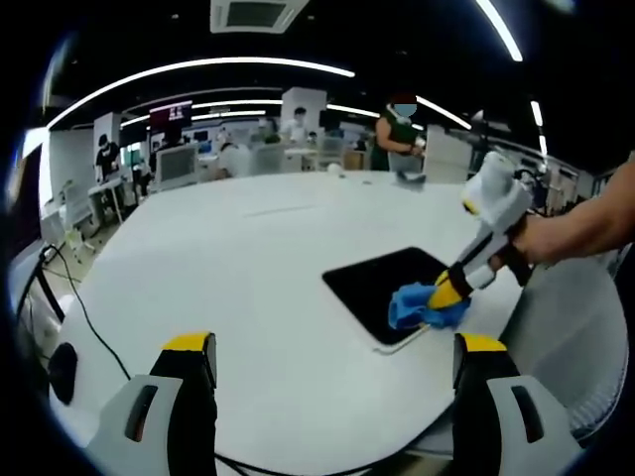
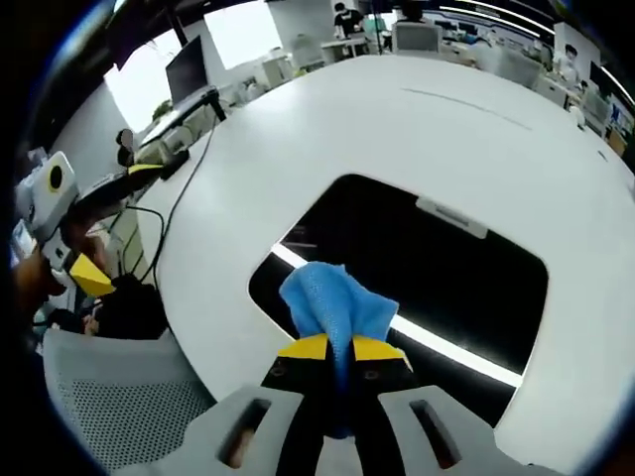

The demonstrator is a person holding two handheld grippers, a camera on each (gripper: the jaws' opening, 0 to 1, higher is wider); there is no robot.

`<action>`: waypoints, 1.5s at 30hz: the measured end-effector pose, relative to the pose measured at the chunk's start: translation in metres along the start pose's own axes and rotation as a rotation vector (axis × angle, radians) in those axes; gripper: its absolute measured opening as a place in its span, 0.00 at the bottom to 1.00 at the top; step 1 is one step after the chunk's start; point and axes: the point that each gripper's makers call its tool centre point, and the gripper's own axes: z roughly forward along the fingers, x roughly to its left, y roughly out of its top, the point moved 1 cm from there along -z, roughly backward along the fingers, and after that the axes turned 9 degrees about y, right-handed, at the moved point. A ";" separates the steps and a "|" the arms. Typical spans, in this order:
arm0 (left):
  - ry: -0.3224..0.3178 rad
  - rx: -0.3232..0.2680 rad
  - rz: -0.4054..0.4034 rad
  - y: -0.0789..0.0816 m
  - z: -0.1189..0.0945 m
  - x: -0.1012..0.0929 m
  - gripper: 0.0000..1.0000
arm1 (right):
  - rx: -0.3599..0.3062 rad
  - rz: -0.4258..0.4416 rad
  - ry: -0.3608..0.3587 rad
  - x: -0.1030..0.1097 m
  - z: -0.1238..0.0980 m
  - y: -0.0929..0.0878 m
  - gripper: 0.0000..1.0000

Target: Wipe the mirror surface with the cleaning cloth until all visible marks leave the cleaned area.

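One mirror (image 1: 389, 288) lies on one white table (image 1: 248, 297), right of centre in the left gripper view, with one blue cleaning cloth (image 1: 422, 307) on its lower edge. Two grippers are present: the left gripper (image 1: 332, 357) at the bottom of that view and the right gripper (image 2: 340, 349) at the bottom centre of the right gripper view. One mesh chair (image 2: 109, 397) sits at the lower left there.

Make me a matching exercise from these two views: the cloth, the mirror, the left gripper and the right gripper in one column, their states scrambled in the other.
1. cleaning cloth
2. mirror
3. left gripper
4. right gripper

A. jaws apart, holding nothing
B. lying flat on the white table
C. blue, bunched on the dark glass
D. shut on the cloth

Pairs: 1-C, 2-B, 3-A, 4-D
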 end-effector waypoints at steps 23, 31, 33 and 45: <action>0.013 0.001 -0.021 -0.005 -0.007 0.008 1.00 | 0.023 -0.065 0.043 0.026 0.022 0.019 0.01; 0.024 -0.002 -0.031 -0.004 -0.011 0.015 1.00 | 0.045 -0.102 0.065 0.039 0.032 0.025 0.01; 0.027 -0.003 -0.032 -0.004 -0.012 0.016 1.00 | 0.050 -0.110 0.068 0.040 0.032 0.026 0.01; 0.027 -0.006 -0.041 -0.003 -0.011 0.017 1.00 | 0.067 -0.143 0.083 0.046 0.037 0.029 0.01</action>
